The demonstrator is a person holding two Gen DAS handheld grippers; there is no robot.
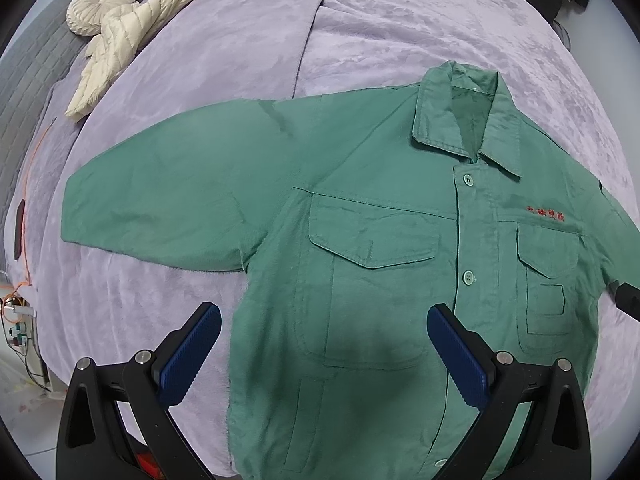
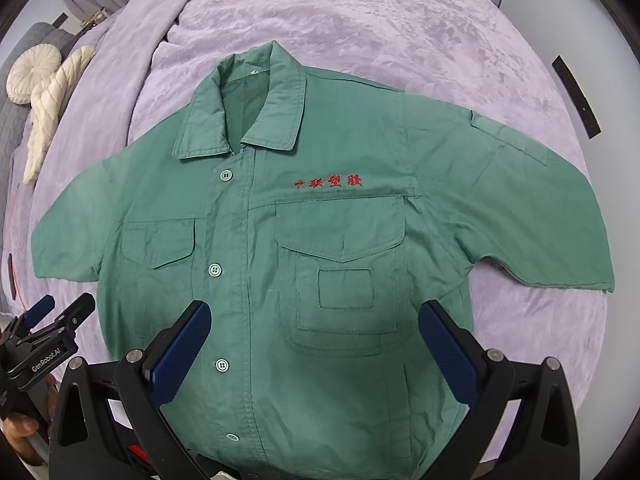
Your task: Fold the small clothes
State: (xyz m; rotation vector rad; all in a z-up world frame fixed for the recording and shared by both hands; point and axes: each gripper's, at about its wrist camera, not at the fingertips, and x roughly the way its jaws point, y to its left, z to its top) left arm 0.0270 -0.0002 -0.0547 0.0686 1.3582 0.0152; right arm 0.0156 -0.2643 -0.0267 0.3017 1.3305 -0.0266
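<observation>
Matt green cloth shirt (image 2: 320,240) on plush velvety blanket (image 2: 360,40).

Soft, even, fairly bright light, a dim shadow pooled on the green jacket (image 1: 360,240) near each lens, heavy fisheye bending, black vignetted corners, focus sharp throughout.

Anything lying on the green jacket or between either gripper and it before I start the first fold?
Nothing visible. The green jacket lies flat and buttoned on the purple blanket, with the open left gripper and right gripper directly over its lower front. The cream cushions sit well away.
</observation>
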